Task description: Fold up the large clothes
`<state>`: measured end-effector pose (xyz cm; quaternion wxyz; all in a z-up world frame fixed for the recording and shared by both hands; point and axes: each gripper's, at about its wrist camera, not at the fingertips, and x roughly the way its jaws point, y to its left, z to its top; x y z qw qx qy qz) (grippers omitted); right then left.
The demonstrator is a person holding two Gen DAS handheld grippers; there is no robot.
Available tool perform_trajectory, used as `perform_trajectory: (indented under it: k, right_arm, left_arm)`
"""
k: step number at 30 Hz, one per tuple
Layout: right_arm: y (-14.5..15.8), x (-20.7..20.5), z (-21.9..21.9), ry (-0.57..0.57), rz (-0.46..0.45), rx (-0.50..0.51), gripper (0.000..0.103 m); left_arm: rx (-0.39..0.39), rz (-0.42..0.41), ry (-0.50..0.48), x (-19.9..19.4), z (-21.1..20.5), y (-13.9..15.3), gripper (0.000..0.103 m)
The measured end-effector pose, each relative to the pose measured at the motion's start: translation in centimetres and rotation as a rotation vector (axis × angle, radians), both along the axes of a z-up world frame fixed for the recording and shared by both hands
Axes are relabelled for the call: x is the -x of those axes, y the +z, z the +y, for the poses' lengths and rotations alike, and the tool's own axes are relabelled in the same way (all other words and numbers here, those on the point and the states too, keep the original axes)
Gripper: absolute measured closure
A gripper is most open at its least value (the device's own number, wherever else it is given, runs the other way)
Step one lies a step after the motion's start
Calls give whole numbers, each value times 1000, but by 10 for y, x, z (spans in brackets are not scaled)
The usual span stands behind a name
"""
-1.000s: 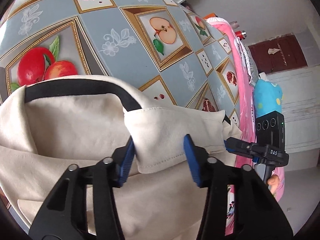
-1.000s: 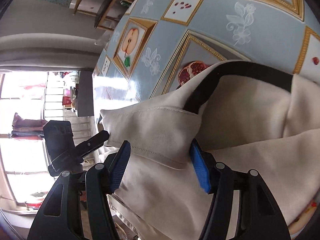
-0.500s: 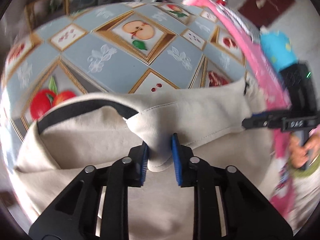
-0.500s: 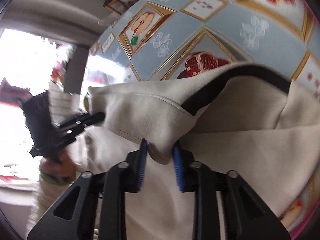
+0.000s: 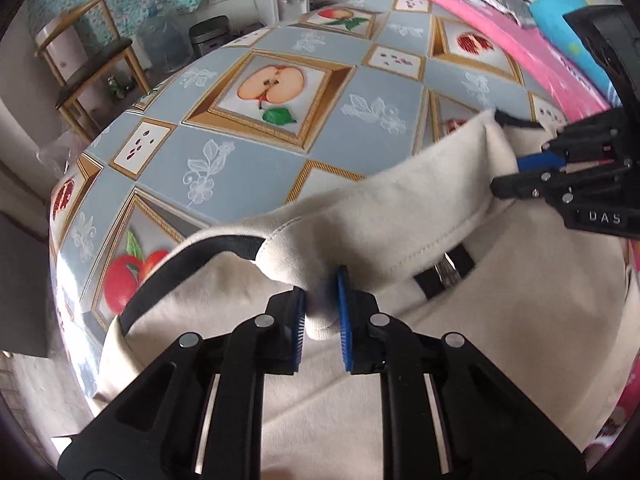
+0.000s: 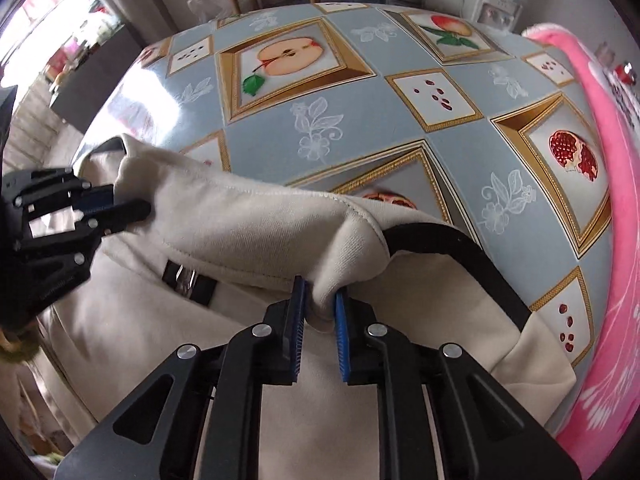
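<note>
Left gripper, right gripper: both clamped on cream garment hem at table near edge; fold under way; next, carry hem forward evenly

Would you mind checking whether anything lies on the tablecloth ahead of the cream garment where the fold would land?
Nothing visible blocks it. Both the left gripper and right gripper are shut on the cream garment with black trim, and the fruit-patterned blue tablecloth ahead lies bare. The pink cloth sits along the right edge only.
</note>
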<state>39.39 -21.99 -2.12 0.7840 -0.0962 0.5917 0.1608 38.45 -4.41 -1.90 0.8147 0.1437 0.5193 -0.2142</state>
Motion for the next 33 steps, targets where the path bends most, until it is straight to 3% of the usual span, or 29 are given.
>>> perform_trajectory:
  k: [5,7,9,10,13,16,17,20,24,26,29,31,33]
  right_arm:
    - [0,20,-16,-49,-13,-65,86]
    - [2,22,-24,-86,-23,-69,65]
    - [10,26,-32,-115,-53,-61,53]
    - [18,29,-35,-123,-76,-64,51]
    - [51,40,-32,-135,-217,-17,51]
    - [68,44,-11,-87,-273,-78,51]
    - [70,45,1,-45,-270,-127,52]
    - [62,41,37,44,-248,-166,67]
    - [20,24,61,70,-116,-192,81]
    - [4,26,62,85,-85,-175,81]
    - [8,32,63,102,-84,-170,81]
    - [8,32,66,111,-87,-155,81]
    - [7,30,68,113,-86,-148,81]
  left_arm:
    - [-2,-7,-22,12,2,0,89]
    - [24,11,-3,8,5,-1,89]
    - [46,21,6,7,7,-1,89]
    - [52,21,5,7,7,-1,89]
    - [60,18,3,9,8,-2,89]
    - [64,20,7,9,7,-2,89]
    - [64,20,8,9,7,-2,89]
    - [73,19,10,9,8,-2,89]
    - [125,24,27,8,16,-3,88]
    - [152,29,55,6,24,-1,86]
    - [235,10,102,5,43,13,86]
    - [260,-62,89,10,47,28,87]
    - [283,-74,53,11,40,37,87]
